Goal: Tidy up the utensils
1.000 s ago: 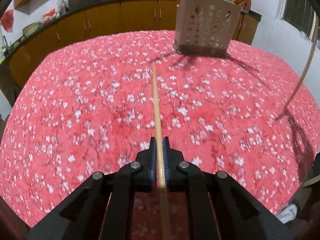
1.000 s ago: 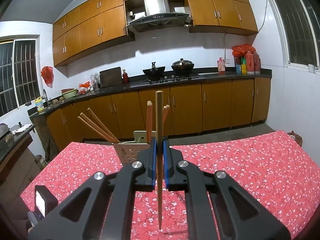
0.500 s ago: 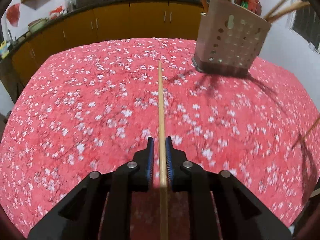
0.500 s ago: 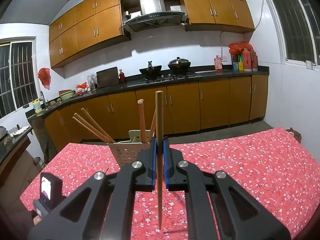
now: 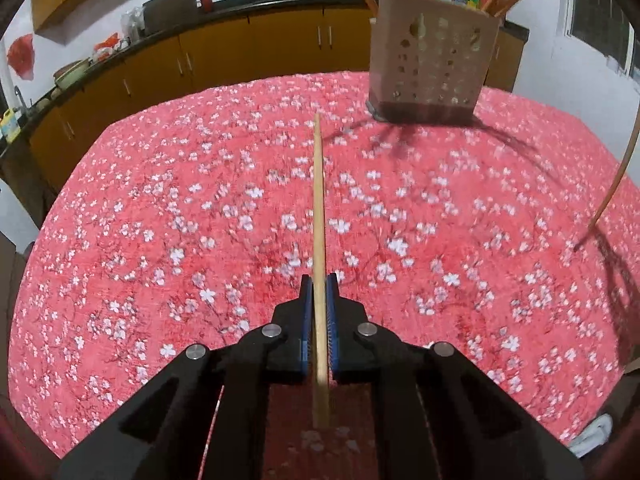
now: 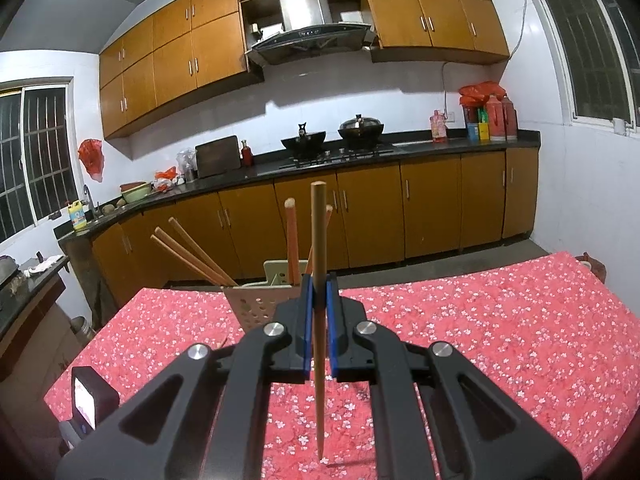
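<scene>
My left gripper (image 5: 319, 280) is shut on a pale wooden chopstick (image 5: 317, 200) that points forward above the red flowered tablecloth (image 5: 160, 220). A beige perforated utensil holder (image 5: 430, 68) with several chopsticks stands at the far right of that view. My right gripper (image 6: 319, 280) is shut on another chopstick (image 6: 319, 240), held upright with its thin tip down near the cloth. The holder (image 6: 256, 308) shows just behind the right gripper, partly hidden, with several chopsticks (image 6: 188, 248) leaning out. The right hand's chopstick also shows at the right edge of the left wrist view (image 5: 624, 160).
The table (image 6: 500, 320) is covered in red cloth. Wooden kitchen cabinets (image 6: 400, 208) and a dark counter with woks (image 6: 332, 136) run behind it. A small black device (image 6: 90, 400) shows at the lower left of the right wrist view.
The left gripper has swung with its chopstick, so the holder sits farther right and a little farther off. The right gripper has hardly moved and keeps its chopstick upright.
</scene>
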The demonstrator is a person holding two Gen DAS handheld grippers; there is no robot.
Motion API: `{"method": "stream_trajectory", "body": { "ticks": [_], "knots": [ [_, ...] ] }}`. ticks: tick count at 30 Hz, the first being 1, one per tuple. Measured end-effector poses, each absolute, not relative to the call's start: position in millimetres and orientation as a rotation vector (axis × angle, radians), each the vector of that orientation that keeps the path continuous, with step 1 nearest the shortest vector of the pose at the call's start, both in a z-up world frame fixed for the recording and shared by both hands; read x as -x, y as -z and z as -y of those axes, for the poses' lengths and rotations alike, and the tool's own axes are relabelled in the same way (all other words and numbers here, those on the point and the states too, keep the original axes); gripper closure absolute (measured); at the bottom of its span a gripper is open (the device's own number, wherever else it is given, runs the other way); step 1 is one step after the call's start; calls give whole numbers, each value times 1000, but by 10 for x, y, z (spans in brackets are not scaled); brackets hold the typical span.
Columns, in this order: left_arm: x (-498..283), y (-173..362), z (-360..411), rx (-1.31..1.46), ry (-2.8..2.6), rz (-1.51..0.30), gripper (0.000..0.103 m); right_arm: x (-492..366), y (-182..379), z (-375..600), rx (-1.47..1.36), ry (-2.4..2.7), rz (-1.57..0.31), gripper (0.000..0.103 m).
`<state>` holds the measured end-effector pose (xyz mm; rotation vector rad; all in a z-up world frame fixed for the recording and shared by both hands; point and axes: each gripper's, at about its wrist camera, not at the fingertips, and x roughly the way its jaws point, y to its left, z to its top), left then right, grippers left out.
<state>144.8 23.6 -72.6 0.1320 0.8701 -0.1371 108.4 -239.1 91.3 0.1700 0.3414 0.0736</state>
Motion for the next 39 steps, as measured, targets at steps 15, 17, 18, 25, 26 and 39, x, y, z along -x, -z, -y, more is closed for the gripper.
{"method": "stream_trajectory", "body": {
  "ticks": [15,17,18,25,26,39],
  "knots": [
    [-1342,-227,-452,-7,152,-632,95,-1041,-967,2425,-178,-75,-315,95],
    [-1342,-299,-479,8,147,-612,95,-1037,-978,2423,-175,-76,-310,95],
    [-1347,-337,-497,16,144,-602,95,-1041,-981,2418,-175,-77,-309,95],
    [-1423,-486,-482,21,132,-566,96,-1029,-1037,2416,-166,-81,-294,95],
    [-1429,-528,-472,21,133,-558,96,-1022,-1071,2411,-165,-84,-284,95],
    [-1504,-1345,-200,74,202,-366,96,-998,-1644,2265,-160,-144,-106,95]
  ]
}}
